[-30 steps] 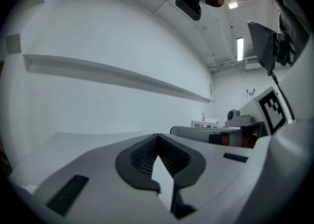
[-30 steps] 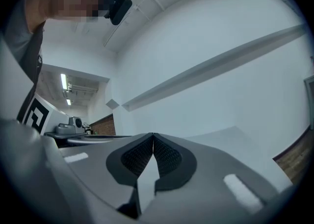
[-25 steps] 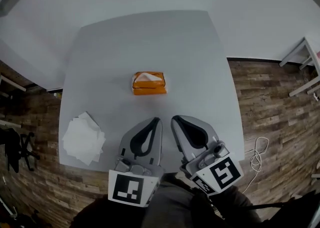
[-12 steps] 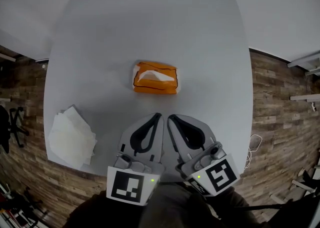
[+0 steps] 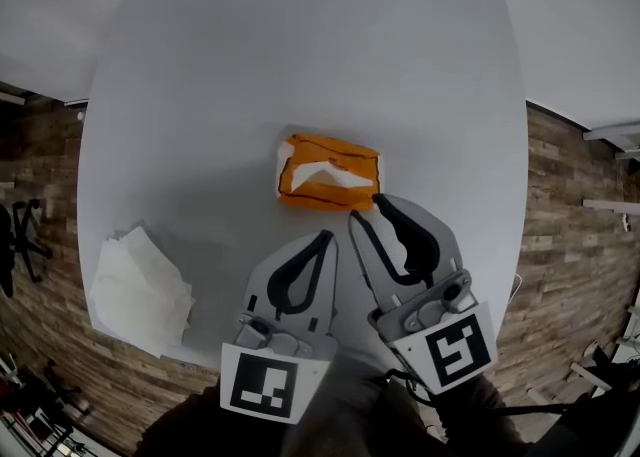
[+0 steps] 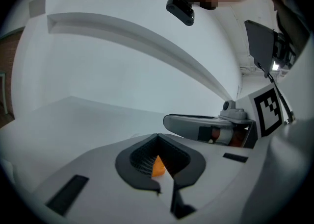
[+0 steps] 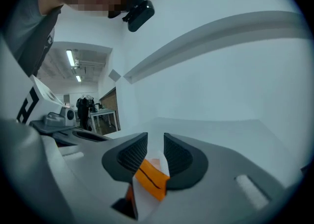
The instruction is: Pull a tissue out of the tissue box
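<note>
Head view, my right tool [image 5: 364, 207] jaws just opening, tissue box [image 5: 328, 173] ahead between them, ungripped, left tool [image 5: 325, 237] clenched, empty.

A: The light is soft and even in the head view. The counter [image 5: 300, 65] reads pale grey with no glare, and the box [image 5: 328, 173] throws only a faint shadow round its base.

B: Agreed. It's a wide lens, though: the counter's edges bow, and the floor [image 5: 565, 205] planks curve toward the corners.

A: Both gripper views sit in a round frame with black corners. The wall ledge [image 7: 211, 37] bends into an arc.

B: Some strip lamps [image 7: 73, 63] glow at the far left of the right gripper view, probably the main source. Close in, the box there is smeared, and the right gripper [image 7: 154, 142] looks soft.
</note>
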`<state>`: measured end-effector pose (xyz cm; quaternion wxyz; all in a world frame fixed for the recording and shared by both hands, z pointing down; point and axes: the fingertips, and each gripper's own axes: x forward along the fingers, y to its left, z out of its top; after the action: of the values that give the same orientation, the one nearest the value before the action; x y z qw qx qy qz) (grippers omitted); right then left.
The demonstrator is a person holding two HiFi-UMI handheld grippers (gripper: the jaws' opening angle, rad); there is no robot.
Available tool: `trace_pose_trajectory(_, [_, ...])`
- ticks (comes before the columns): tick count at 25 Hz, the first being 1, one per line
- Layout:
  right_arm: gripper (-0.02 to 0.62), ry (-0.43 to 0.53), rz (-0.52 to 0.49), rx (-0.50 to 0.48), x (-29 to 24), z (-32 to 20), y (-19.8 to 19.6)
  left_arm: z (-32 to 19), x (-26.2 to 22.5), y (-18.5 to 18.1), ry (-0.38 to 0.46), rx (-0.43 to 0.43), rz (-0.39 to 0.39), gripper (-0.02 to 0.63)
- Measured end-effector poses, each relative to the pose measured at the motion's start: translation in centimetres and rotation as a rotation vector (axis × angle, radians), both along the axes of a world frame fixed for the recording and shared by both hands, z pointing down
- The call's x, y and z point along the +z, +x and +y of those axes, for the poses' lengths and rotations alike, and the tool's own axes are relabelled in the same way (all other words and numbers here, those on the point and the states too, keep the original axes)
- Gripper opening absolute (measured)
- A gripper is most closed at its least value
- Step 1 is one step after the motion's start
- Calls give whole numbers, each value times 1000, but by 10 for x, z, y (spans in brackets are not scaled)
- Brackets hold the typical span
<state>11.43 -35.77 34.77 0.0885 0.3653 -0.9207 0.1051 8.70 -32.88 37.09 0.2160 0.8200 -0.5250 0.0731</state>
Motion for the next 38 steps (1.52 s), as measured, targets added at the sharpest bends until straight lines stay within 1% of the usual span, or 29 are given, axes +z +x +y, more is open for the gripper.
trace_pose_trajectory(2, [100,15,49,-27,8,-6,-8,-4,10,-5,-23,-8,7,0])
trace_pose_trajectory(5, [129,19,117,-56,25,-15,-16,-12,24,-8,-47,-7,17,0])
trace_pose_trajectory(9, [129,-5,176,-71,50,-26,-22,-21,41,-9,-81,1,29,0])
trace_pose_trajectory(15, [126,-43,242,-70,78,-33,-21,-30,63,-10,-122,9,37,0])
trace_pose_trajectory(16, [119,-46,251,-71,81,-33,-21,-30,65,-10,-124,9,38,0])
trace_pose_trajectory(18, [60,-49,264,-65,85,-33,-20,-31,69,-10,-130,9,43,0])
trace_pose_trajectory(19, [18,-51,268,-62,87,-33,-20,-31,70,-9,-133,10,45,0])
trace_pose_trajectory(20, [7,-54,269,-60,88,-33,-20,-32,72,-9,-136,11,48,0])
trace_pose_trajectory(23, [4,-57,256,-59,87,-32,-19,-34,76,-6,-143,17,53,0])
trace_pose_trajectory(32, [3,33,190,-107,46,-18,-31,-41,84,-1,-126,45,27,0])
trace_pose_trajectory(38, [3,88,136,-133,9,-2,-35,-43,77,0,-112,21,30,0])
